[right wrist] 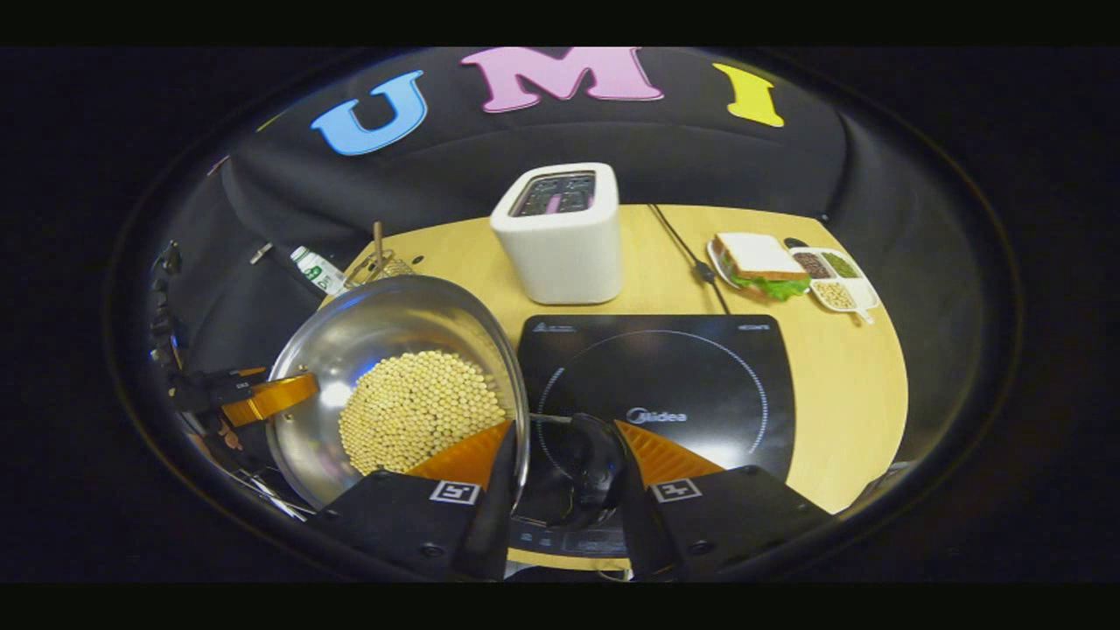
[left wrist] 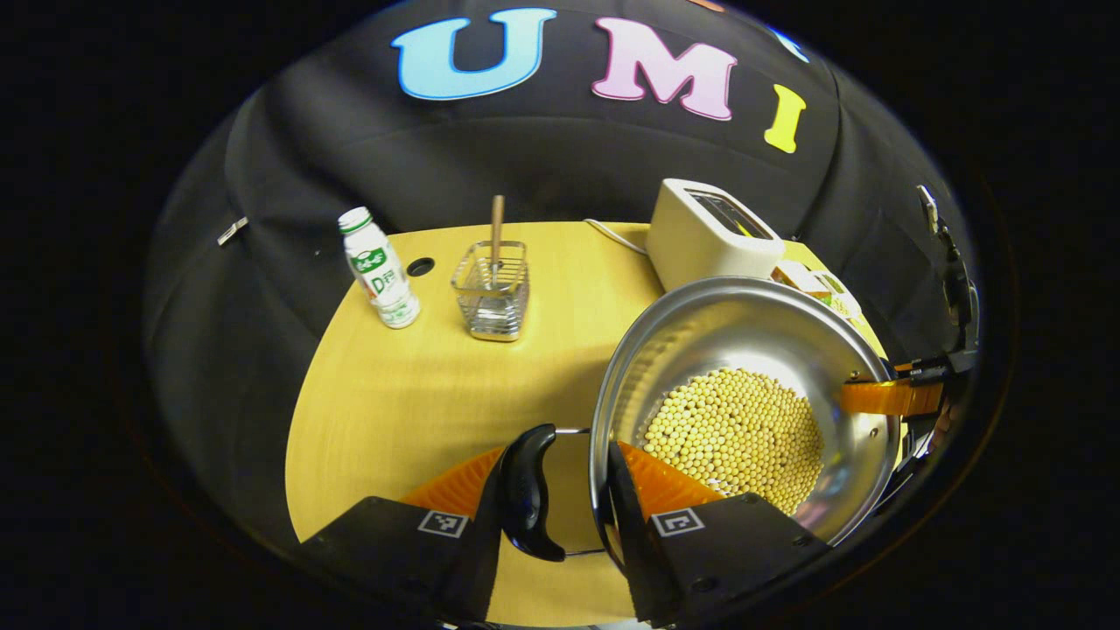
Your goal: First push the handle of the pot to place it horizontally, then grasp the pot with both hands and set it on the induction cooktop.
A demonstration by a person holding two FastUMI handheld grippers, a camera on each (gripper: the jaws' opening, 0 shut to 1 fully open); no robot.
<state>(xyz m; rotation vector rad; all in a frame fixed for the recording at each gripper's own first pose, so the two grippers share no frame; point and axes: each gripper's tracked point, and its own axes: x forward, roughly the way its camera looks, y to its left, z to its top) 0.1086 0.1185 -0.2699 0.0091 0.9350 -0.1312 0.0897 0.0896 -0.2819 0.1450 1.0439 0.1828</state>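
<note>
Pot (left wrist: 744,385) of steel, part full of small yellow beans (left wrist: 735,433), hangs tilted above the tabletop (left wrist: 394,394), left of the induction cooktop (right wrist: 656,385). Left gripper (left wrist: 569,490) fingers straddle one black side handle (left wrist: 525,490) and the rim, seemingly clamped; right gripper (right wrist: 564,459) likewise on the opposite handle (right wrist: 595,464). Likely heavy, rigid, slick; beans could spill. Toaster (right wrist: 560,236) stands just behind the cooktop; sandwich plate (right wrist: 757,262), bottle (left wrist: 379,267), wire holder (left wrist: 492,293) well apart.

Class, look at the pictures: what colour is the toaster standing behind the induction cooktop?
White, or slightly cream. The toaster shows best in the right gripper view.
</note>
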